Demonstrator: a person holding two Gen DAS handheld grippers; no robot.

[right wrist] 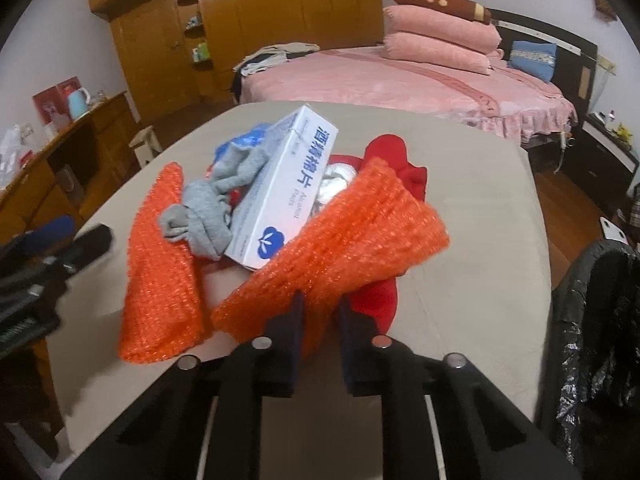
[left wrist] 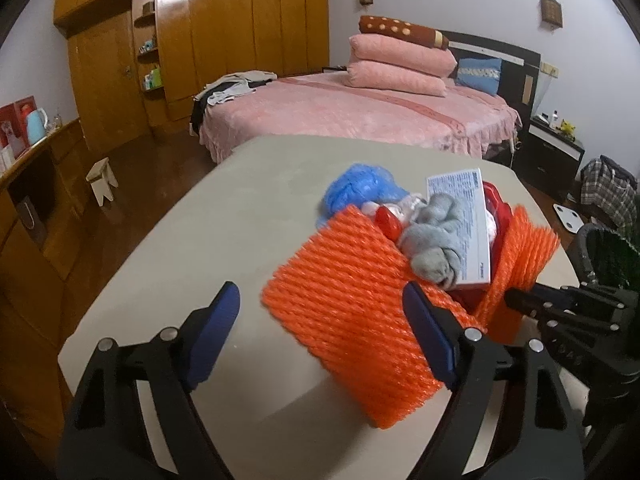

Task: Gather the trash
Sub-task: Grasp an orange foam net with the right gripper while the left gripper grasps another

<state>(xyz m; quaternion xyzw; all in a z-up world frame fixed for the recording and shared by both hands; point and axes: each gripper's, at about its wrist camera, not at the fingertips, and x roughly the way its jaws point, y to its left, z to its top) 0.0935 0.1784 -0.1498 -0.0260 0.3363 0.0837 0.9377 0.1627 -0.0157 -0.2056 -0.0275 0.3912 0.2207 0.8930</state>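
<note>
Orange foam mesh (right wrist: pixel 352 236) seemingly pinched by right claw (right wrist: pixel 320 312); left claw (left wrist: pixel 320 320) wide.

Bare table (left wrist: pixel 168 240) left of trash heap (left wrist: pixel 432 236)

Beige, smooth-topped table with rounded corners (left wrist: pixel 208 240), seen from its near edge. Directly on it lies a sheet of orange ribbed foam netting (right wrist: pixel 160 280), its two sides folded upward; a red cloth (right wrist: pixel 380 304) rests on the tabletop beneath the right fold.
</note>
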